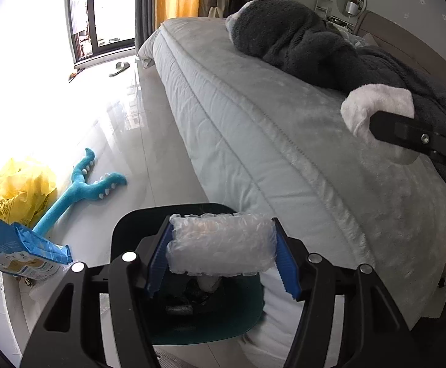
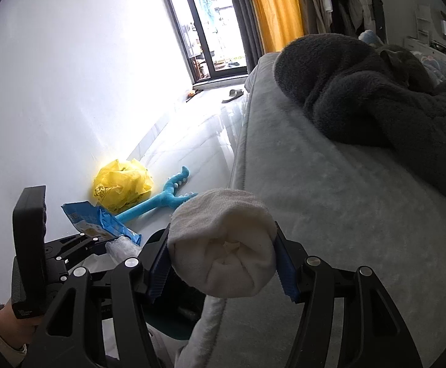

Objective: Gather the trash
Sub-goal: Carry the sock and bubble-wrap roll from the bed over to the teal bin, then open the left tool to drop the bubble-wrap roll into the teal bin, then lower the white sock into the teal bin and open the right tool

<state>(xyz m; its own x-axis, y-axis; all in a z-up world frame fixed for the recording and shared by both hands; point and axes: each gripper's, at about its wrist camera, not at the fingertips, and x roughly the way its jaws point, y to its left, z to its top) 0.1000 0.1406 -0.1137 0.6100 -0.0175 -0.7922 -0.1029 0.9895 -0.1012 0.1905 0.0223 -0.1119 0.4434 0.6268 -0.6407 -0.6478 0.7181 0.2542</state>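
My left gripper [image 1: 221, 250] is shut on a roll of clear bubble wrap [image 1: 221, 242] and holds it right above a dark green trash bin [image 1: 131, 227] that stands beside the bed; trash lies inside the bin. The left gripper with the bubble wrap [image 2: 121, 250] also shows low on the left of the right wrist view. My right gripper [image 2: 223, 263] is shut on a rolled white cloth [image 2: 223, 245] over the edge of the bed, with the bin [image 2: 167, 325] below it. The cloth [image 1: 376, 107] shows at the right of the left wrist view.
A grey bed [image 1: 253, 122] fills the right side, with a dark fleece blanket [image 1: 314, 49] on it. On the floor by the wall lie a blue packet [image 1: 23, 251], a yellow plastic bag [image 1: 20, 190] and a blue plush toy [image 1: 78, 190]. A slipper [image 1: 119, 68] lies near the balcony door.
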